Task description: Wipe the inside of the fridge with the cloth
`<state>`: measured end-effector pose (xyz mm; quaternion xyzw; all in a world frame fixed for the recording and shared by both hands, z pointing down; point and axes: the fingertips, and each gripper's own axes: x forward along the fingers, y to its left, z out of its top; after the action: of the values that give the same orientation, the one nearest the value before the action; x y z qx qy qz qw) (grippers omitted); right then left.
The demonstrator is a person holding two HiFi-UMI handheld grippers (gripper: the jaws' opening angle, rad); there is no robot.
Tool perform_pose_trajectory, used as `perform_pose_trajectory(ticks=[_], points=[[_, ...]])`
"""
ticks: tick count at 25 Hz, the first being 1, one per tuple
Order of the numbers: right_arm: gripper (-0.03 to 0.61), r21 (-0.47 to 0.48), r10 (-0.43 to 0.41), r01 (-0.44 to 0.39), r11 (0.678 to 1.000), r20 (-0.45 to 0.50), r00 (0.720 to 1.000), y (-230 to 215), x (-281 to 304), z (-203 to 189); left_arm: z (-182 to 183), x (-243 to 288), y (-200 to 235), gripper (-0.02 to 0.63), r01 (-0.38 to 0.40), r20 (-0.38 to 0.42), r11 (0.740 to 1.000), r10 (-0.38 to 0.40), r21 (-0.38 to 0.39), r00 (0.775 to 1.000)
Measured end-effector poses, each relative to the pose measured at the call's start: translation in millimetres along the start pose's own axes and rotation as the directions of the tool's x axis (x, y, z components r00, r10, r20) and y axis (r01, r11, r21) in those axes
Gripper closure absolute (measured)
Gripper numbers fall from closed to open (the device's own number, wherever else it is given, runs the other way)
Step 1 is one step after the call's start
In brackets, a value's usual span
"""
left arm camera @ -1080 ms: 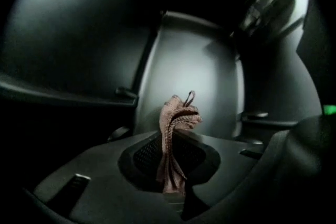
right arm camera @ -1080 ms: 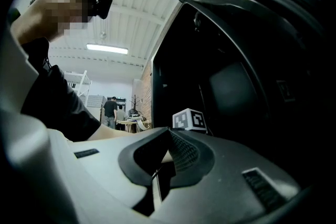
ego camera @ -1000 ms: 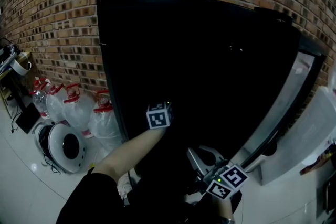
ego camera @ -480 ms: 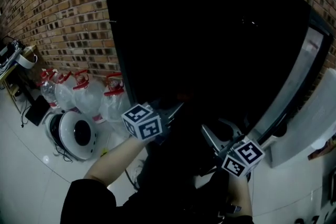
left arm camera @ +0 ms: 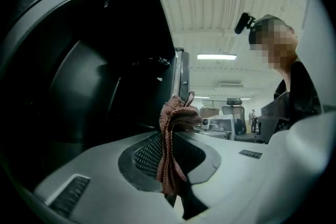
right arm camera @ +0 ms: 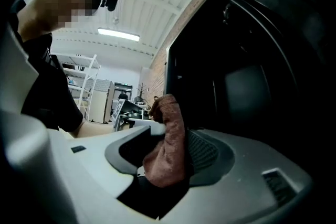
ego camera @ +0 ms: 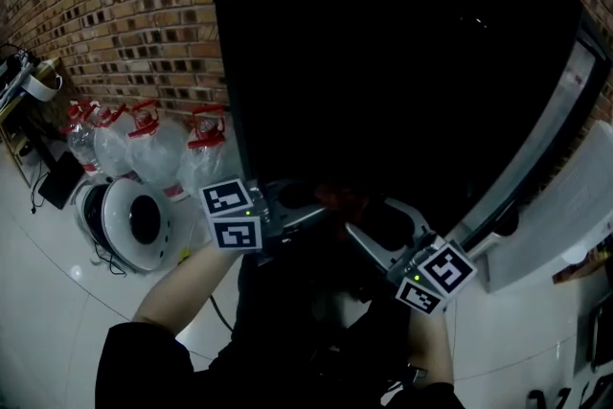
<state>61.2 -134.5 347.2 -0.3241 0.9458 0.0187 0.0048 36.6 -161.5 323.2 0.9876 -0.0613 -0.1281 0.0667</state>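
Note:
A reddish-brown knit cloth [ego camera: 335, 198] hangs bunched between my two grippers, low in front of the tall black fridge [ego camera: 402, 81]. My left gripper [ego camera: 311, 211] points right and is shut on the cloth [left arm camera: 170, 155], which is pinched between its pads. My right gripper [ego camera: 356, 233] faces it from the right. In the right gripper view the cloth [right arm camera: 168, 160] sits folded between that gripper's jaws, which are closed on it. The fridge front is dark, and its inside is not visible.
Several large water jugs with red caps [ego camera: 153, 153] stand against the brick wall [ego camera: 105, 5] at the left. A round white appliance [ego camera: 129, 220] lies on the pale tiled floor beside them. A white cabinet [ego camera: 565, 215] stands right of the fridge.
My left gripper has drawn back from the fridge front, swung left and turned to point right at the right gripper. The cloth now shows between the two. The right gripper has shifted only slightly.

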Motion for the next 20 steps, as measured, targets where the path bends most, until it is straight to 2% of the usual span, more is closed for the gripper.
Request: perform_pose_trajectory(ticks=[4,8,12,16,20], points=[[0.354,-0.006,0.043,-0.043,0.999,-0.013,0.999,13.4,7.4,-5.2,-0.9,-4.3,-19.5,0.565,0.078,-0.007,0.997,-0.078,-0.01,0.997],[0.438,-0.033,0.07,-0.07,0.997,-0.018,0.997,21.9,9.3,-6.5,-2.9,-8.8,-23.8,0.565,0.099,-0.03,0.995,-0.099,0.006,0.995],[0.458,-0.044,0.104,-0.105,0.993,-0.032,0.994,27.0,9.4,-7.7,-4.4,-14.4,-27.8,0.566,0.122,-0.042,0.993,-0.122,0.005,0.992],[0.485,-0.036,0.099,-0.1,0.994,-0.041,0.994,23.4,11.8,-6.9,-3.9,-15.8,-26.1,0.564,0.108,-0.048,0.994,-0.106,0.034,0.993],[0.492,-0.022,0.093,-0.094,0.995,-0.025,0.995,25.7,20.2,-2.5,1.1,-26.4,-23.9,0.536,0.029,-0.052,0.995,-0.024,0.1,0.998]])
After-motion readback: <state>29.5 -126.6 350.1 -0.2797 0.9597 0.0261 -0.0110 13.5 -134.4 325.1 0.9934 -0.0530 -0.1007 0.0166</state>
